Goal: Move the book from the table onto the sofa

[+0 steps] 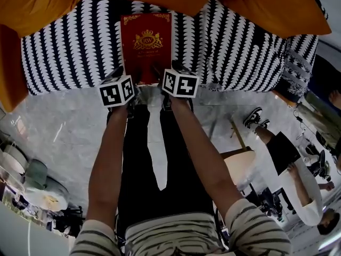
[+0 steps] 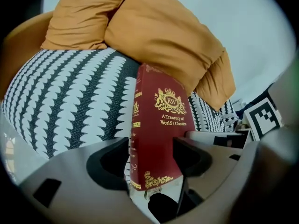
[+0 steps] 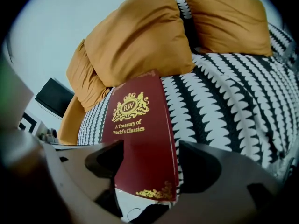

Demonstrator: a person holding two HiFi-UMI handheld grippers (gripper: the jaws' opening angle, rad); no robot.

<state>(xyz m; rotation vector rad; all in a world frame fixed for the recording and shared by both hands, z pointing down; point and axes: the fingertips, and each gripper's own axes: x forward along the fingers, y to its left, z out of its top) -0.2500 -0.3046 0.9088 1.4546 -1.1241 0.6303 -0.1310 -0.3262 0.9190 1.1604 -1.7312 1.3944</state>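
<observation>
A dark red book point(image 1: 145, 41) with gold print, "A Treasury of World's Classics", sits over the black-and-white patterned sofa seat point(image 1: 64, 52), its near edge at the seat's front. Both grippers hold that near edge. My left gripper point(image 1: 123, 74) is shut on the book's left corner, and my right gripper point(image 1: 168, 71) is shut on its right corner. In the left gripper view the book point(image 2: 159, 139) stands between the jaws of that gripper point(image 2: 152, 160). The right gripper view shows the book's cover point(image 3: 140, 143) clamped in that gripper point(image 3: 147, 164). I cannot tell whether the book rests on the seat.
Orange cushions point(image 1: 272, 7) line the sofa back, and an orange arm point(image 1: 9, 68) closes its left end. Marble floor point(image 1: 64, 132) lies below me. A small wooden table point(image 1: 240, 161) and a seated person point(image 1: 298, 169) are at the right. Shelves with dishes point(image 1: 32, 185) are at the lower left.
</observation>
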